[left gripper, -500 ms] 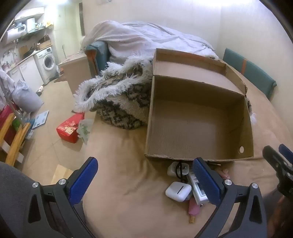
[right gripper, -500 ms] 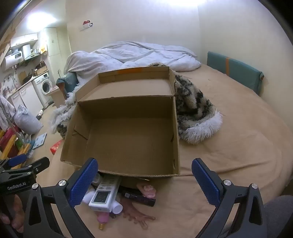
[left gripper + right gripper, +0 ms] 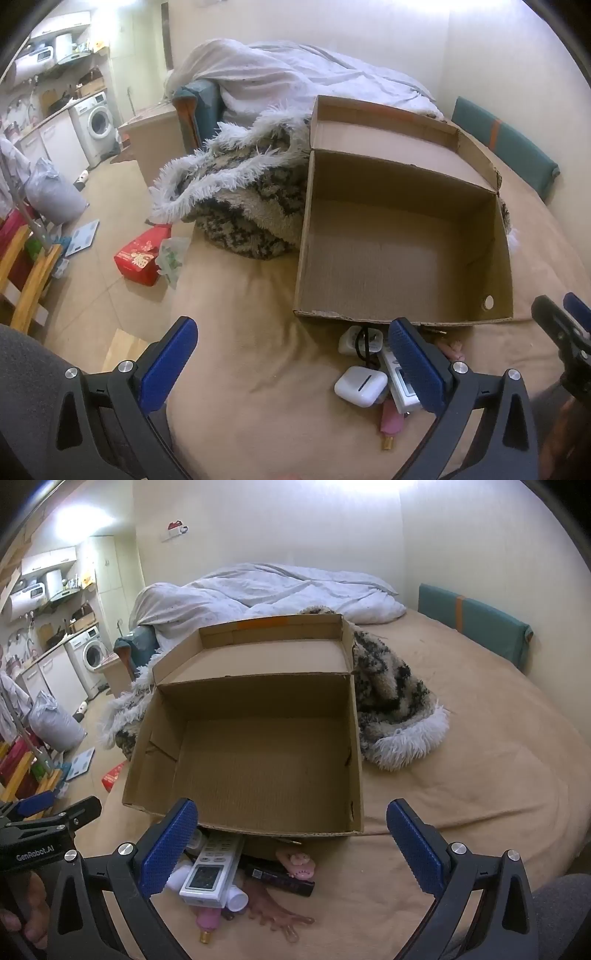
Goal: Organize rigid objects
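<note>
Left wrist view
Left gripper [image 3: 291, 363]: jaws wide apart, nothing between them, hanging over the tan bed cover [image 3: 236, 332]
Cardboard box [image 3: 402, 236]: on the bed, lid flap folded back, inside bare
Small items: heaped against the box's near wall, right of the gripper's middle
White case [image 3: 360, 384]: lies nearest the camera in the heap
White plug [image 3: 360, 339]: just behind the case, touching the box wall, black cord looped over it
Remote control [image 3: 400, 384]: partly hidden by the right blue pad
Fluffy blanket [image 3: 240, 199]: bunched against the box's left side
Right gripper [image 3: 565, 325]: at the frame's right edge

Right wrist view
Right gripper [image 3: 291, 843]: jaws wide apart, holding nothing, over the box's near edge
Cardboard box [image 3: 258, 746]: straight ahead, bare inside
Remote control [image 3: 212, 871]: screen end toward the camera, other end under the box edge
Black stick [image 3: 280, 878]: lying beside the remote, to its right
Pink items [image 3: 295, 862]: among the heap, kind not clear
Left gripper [image 3: 51, 808]: at the left edge, a hand [image 3: 29, 915] below it
</note>
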The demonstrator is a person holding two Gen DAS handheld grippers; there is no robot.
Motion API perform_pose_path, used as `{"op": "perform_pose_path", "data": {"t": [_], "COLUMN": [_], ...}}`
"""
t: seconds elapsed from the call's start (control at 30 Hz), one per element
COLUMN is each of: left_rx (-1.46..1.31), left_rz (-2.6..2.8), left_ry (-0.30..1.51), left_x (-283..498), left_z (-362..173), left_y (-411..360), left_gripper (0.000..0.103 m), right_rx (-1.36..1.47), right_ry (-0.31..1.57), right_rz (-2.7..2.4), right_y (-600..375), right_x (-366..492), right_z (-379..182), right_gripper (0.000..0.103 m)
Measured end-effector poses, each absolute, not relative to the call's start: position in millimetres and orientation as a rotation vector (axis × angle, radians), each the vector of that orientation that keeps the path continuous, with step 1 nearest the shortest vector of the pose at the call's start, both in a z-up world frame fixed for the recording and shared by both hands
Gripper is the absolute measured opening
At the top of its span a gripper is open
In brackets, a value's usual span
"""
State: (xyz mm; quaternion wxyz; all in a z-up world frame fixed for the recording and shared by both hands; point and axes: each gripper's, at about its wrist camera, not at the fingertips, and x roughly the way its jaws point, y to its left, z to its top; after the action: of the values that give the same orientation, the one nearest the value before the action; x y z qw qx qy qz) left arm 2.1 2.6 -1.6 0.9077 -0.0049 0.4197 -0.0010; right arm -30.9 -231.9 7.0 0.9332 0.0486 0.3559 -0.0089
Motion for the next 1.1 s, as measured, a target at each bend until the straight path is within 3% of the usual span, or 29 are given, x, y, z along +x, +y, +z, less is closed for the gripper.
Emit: {"op": "perform_pose_path", "data": {"t": [1.1], "left_rx": [-0.018], "left_rz": [0.024], "left_ry": [0.863], "left_x": [2.8], "left_z": [2.0], "left_y": [7.0], "left_gripper": [0.103], "right_rx": [0.094], "right_ry": [0.722], "right_rz": [-0.018], "right_y": [-230.5], "right_x": [-27.8], "right_z": [7.3], "right_gripper": [0.103]}}
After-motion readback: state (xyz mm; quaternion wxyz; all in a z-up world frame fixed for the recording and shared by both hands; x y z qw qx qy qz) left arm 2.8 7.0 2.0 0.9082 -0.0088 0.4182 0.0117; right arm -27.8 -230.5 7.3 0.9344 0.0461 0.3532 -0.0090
